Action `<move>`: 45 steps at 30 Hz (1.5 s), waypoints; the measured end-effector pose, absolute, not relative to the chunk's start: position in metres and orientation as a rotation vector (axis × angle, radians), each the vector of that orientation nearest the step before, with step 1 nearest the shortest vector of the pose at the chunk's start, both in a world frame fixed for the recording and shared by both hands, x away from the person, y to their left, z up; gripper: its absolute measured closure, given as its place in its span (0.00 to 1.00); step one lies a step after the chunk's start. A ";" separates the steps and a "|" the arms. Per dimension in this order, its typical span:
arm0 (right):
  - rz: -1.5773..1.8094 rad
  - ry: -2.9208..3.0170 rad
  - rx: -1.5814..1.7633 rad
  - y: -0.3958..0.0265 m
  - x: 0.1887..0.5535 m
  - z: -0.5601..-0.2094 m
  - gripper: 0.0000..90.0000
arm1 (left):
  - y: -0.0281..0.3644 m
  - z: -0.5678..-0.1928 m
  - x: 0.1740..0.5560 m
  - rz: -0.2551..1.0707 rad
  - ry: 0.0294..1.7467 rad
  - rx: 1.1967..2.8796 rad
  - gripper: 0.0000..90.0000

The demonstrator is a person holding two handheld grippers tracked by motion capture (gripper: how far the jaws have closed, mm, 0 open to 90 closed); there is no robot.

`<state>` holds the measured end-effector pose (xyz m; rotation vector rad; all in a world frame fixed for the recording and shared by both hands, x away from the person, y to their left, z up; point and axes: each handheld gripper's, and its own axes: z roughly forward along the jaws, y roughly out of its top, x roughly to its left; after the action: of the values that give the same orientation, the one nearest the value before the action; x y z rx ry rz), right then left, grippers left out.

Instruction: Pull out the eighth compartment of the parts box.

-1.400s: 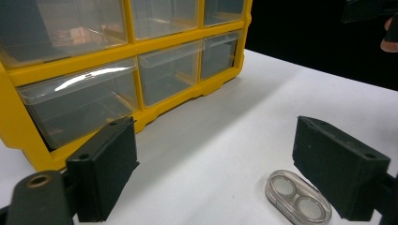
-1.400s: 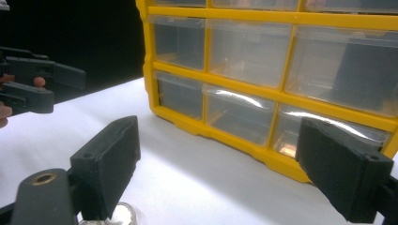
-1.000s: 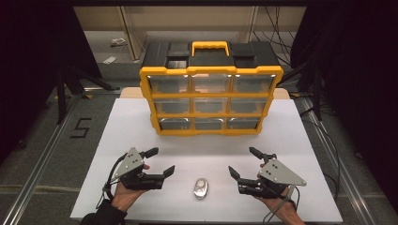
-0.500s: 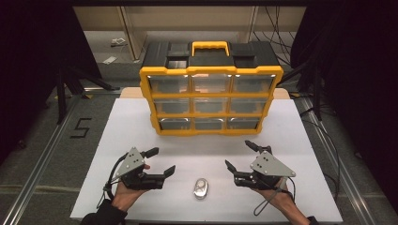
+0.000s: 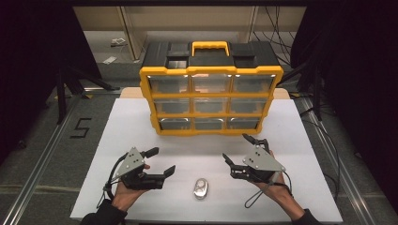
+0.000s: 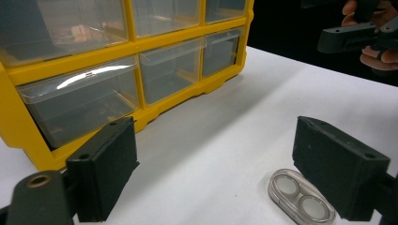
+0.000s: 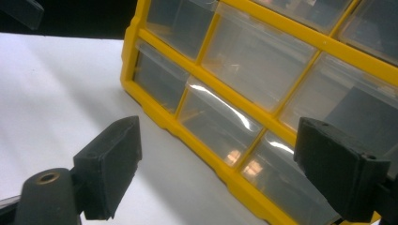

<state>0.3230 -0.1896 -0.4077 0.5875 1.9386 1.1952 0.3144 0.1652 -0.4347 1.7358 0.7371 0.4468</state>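
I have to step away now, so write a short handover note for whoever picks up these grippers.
Left gripper: open, empty, low over the white table, left of the small clear twin-well contact lens case.
Right gripper: open, empty, right of the case, aimed at the yellow nine-drawer plastic organiser.
Done: nothing moved; all drawers look shut.
Left: probably grasp the case, open a drawer, stow it.

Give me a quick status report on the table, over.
Left claw open, empty. Right claw open, empty, facing the drawer cabinet. Contact lens case flat on the table between them, untouched. Nothing in the way.
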 end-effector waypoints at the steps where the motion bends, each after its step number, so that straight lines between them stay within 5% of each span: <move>1: 1.186 1.938 0.582 -0.189 0.324 -0.408 0.18 | 0.165 -0.435 0.315 0.447 0.738 1.735 0.16; 45: 0.730 1.885 0.224 -0.163 0.381 -0.434 0.27 | 0.165 -0.434 0.315 0.436 0.732 1.738 0.16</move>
<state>0.3807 -0.1626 -0.4344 0.2237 1.8853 0.7304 0.3152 0.1647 -0.4343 1.7377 0.7324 0.4355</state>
